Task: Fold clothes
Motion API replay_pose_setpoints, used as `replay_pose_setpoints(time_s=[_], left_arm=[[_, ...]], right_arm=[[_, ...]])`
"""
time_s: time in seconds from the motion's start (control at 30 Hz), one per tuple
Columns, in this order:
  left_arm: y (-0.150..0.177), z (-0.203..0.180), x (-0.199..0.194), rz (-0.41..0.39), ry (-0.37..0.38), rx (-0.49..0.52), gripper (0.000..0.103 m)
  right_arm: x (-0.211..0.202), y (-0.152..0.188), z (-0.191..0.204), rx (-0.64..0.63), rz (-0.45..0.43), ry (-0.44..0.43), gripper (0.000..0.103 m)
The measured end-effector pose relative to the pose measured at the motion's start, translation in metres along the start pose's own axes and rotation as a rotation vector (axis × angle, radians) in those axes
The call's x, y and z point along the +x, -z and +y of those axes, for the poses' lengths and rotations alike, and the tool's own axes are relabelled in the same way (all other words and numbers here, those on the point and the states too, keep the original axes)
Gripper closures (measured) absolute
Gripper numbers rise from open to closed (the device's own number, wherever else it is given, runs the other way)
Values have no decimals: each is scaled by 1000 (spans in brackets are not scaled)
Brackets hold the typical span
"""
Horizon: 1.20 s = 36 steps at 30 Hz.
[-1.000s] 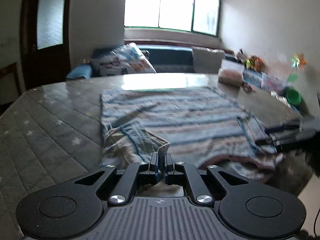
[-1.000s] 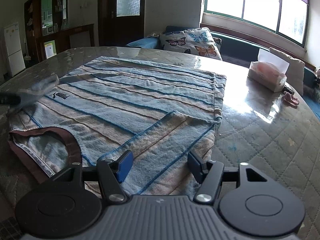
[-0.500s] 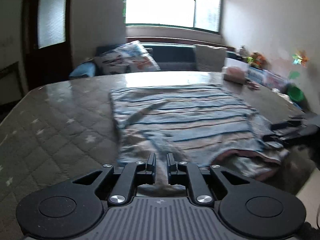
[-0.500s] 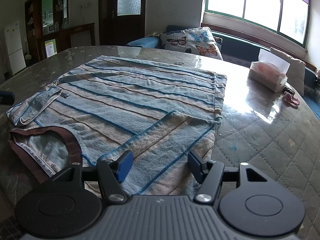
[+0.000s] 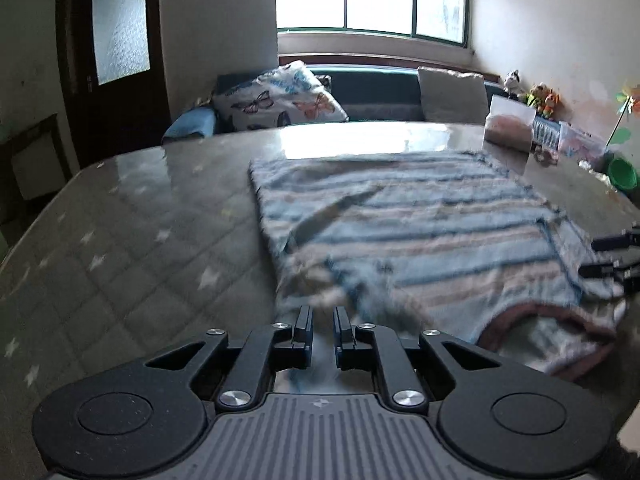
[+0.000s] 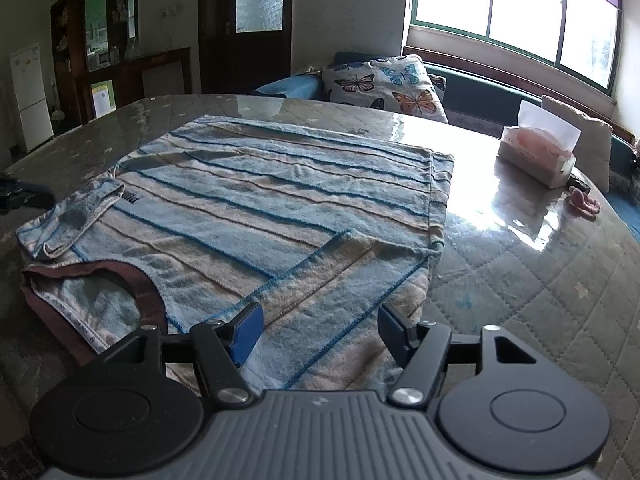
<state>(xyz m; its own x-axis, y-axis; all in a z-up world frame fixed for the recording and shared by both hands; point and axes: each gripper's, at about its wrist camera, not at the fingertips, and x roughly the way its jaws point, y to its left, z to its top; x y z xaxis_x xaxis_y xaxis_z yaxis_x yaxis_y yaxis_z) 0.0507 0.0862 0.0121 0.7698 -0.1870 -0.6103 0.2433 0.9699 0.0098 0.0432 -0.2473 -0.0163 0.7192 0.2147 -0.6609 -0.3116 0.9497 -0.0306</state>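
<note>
The striped shirt lies flat on the quilted table, both sleeves folded inward over the body, brown collar at the near edge. My left gripper sits just off the folded left sleeve, jaws slightly apart with nothing between them. My right gripper hovers over the folded right sleeve, jaws wide apart, pads clear of the cloth. A tissue box stands well apart.

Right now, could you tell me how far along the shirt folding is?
Early. Both sleeves of the striped shirt look folded in: one near the collar, one in front of the open right hand-held gripper. The left hand-held gripper holds nothing. The body still lies flat on the table, unfolded.
</note>
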Motion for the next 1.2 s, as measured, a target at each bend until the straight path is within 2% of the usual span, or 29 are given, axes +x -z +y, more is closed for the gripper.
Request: replay_pose_setpoints(time_s=[0.17, 0.33, 0.53, 0.7, 0.83, 1.07, 1.17, 1.2], left_arm=[[-17, -12, 33, 11, 24, 22, 90], [-14, -11, 55, 47, 49, 26, 89], [-13, -2, 30, 18, 53, -23, 88], [1, -8, 5, 20, 81, 10, 88], [16, -10, 4, 62, 123, -5, 88], [28, -20, -14, 50, 137, 78, 84], [32, -18, -25, 47, 134, 115, 78], [33, -17, -29, 46, 133, 133, 73]], right_arm=[[3, -4, -6, 25, 2, -8, 38], [9, -5, -13, 42, 15, -4, 39], [8, -3, -13, 37, 12, -6, 39], [0, -4, -7, 31, -11, -15, 39], [-13, -13, 7, -15, -37, -61, 39], [-21, -19, 32, -77, -44, -108, 41], [-24, -11, 32, -90, -16, -105, 41], [-26, -8, 31, -96, -6, -100, 41]])
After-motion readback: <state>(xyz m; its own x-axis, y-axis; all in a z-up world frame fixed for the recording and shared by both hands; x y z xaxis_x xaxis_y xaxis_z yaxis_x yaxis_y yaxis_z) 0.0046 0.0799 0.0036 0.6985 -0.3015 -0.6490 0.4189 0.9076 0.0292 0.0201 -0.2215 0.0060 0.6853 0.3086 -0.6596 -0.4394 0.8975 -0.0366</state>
